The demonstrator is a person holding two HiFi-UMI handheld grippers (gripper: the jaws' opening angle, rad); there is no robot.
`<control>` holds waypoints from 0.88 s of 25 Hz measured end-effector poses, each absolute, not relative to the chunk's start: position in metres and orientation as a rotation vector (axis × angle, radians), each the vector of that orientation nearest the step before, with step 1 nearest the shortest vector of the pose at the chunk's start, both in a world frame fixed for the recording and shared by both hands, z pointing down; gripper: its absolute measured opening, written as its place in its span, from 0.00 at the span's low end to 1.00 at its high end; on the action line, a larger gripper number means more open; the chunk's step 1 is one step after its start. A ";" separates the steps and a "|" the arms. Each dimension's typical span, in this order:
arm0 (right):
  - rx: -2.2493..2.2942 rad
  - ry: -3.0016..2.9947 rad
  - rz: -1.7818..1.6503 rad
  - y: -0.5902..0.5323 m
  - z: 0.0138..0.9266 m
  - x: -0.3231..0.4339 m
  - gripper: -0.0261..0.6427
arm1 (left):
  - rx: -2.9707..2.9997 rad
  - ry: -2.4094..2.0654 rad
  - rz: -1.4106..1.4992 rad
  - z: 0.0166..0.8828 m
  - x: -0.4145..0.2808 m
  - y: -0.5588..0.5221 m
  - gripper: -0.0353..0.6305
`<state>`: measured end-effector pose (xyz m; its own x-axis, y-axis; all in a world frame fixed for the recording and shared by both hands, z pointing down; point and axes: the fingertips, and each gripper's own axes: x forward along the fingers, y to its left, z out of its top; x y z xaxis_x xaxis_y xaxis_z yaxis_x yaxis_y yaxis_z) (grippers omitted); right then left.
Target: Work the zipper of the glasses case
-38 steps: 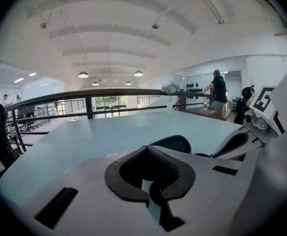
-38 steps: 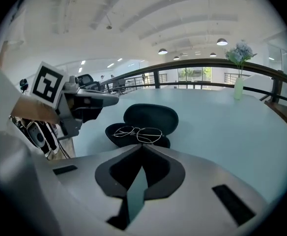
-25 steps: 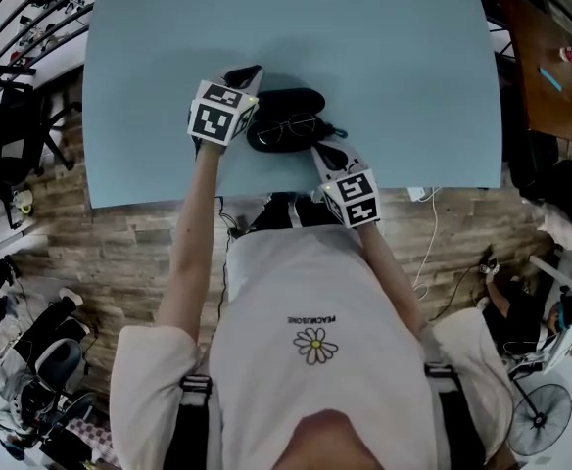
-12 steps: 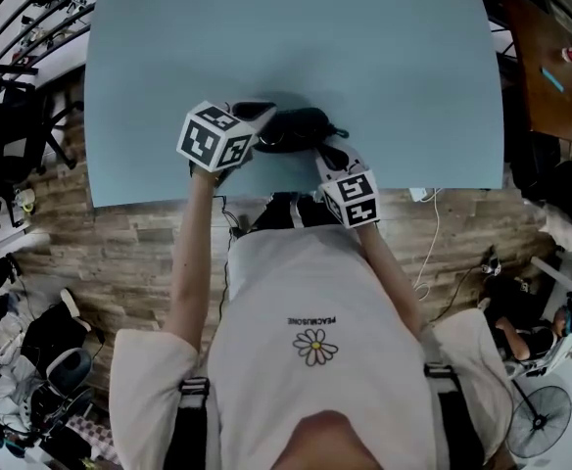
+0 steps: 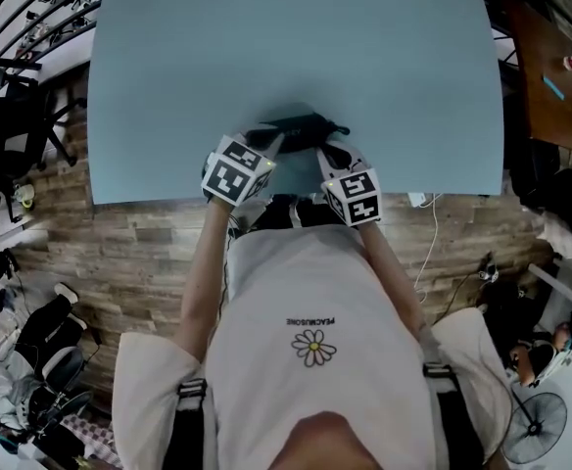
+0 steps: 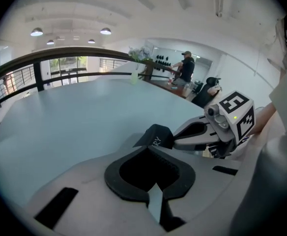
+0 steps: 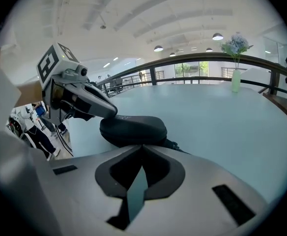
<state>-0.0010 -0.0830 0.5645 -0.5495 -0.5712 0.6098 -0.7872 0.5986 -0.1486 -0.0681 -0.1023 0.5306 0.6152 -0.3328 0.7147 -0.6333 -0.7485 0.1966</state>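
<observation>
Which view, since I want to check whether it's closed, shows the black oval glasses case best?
The right gripper view: the black oval glasses case lies nearly whole just beyond the jaws, lid down. The left gripper view shows only one corner; the head view shows a small dark strip, partly hidden.

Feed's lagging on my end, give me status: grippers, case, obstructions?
Left gripper fingers shut, empty, on left end of glasses case. Right gripper fingers shut, empty, at its near side. Lid down; zipped or not, can't tell. Nothing in the way.
</observation>
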 end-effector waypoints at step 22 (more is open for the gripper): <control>0.432 -2.258 0.019 -0.121 0.553 0.009 0.05 | 2.346 -0.881 0.793 0.518 -0.080 -0.088 0.08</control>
<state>0.0095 -0.1213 0.5534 -0.6063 -0.3014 0.7359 -0.3140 0.9409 0.1266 -0.0800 -0.0885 0.5182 0.6198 -0.4116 0.6682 -0.7076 -0.6613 0.2490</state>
